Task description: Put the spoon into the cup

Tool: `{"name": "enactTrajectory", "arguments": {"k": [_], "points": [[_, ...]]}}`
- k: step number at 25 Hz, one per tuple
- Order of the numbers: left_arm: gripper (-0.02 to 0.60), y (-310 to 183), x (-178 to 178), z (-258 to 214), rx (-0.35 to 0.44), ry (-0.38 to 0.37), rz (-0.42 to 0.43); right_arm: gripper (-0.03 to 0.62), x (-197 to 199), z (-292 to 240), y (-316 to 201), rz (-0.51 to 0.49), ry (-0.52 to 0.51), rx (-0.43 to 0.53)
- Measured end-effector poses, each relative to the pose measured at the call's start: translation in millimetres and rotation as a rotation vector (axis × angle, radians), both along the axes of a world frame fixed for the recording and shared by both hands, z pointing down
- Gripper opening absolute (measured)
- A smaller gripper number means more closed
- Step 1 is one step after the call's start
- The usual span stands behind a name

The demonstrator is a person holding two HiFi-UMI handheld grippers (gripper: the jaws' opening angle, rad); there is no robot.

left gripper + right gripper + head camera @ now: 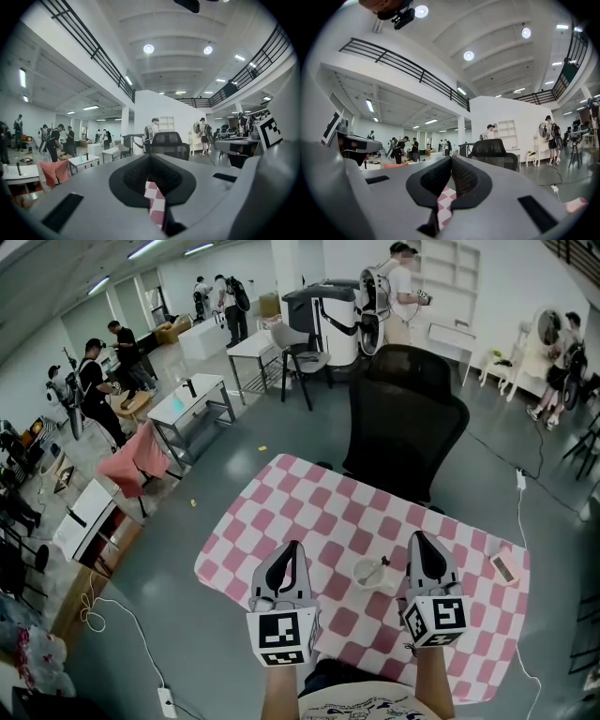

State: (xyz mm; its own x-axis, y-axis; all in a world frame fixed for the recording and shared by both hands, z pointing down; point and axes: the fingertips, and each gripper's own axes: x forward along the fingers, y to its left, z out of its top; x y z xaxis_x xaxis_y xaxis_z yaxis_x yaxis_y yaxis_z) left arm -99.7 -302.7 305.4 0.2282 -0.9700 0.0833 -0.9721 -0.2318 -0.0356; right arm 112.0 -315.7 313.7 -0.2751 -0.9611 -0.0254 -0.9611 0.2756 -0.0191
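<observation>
In the head view, a white cup [372, 577] stands on the pink-and-white checked tablecloth [309, 512], between my two grippers. A spoon [383, 564] rests inside it, its handle leaning over the rim. My left gripper [293, 547] hovers left of the cup, shut and holding nothing. On the cup's other side, close by, my right gripper [415, 537] is also shut and holds nothing. Both point level across the table. In the left gripper view the left gripper [150, 157] shows pads meeting, with only cloth below. The right gripper [451, 159] looks the same in the right gripper view. Neither gripper view shows the cup.
A black office chair [408, 418] stands at the table's far edge. A small flat pinkish object [503, 566] lies near the right edge of the table. Several people, desks and chairs fill the room beyond. A white cable [521, 521] runs along the floor at right.
</observation>
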Motion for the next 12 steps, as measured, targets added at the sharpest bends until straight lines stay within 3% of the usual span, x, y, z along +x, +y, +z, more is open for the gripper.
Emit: {"name": "enactTrajectory", "arguments": {"k": [12], "points": [[0.014, 3.5, 3.0, 0.2, 0.0, -0.003, 0.004, 0.014, 2.7, -1.2, 3.3, 0.003, 0.006, 0.002]]}}
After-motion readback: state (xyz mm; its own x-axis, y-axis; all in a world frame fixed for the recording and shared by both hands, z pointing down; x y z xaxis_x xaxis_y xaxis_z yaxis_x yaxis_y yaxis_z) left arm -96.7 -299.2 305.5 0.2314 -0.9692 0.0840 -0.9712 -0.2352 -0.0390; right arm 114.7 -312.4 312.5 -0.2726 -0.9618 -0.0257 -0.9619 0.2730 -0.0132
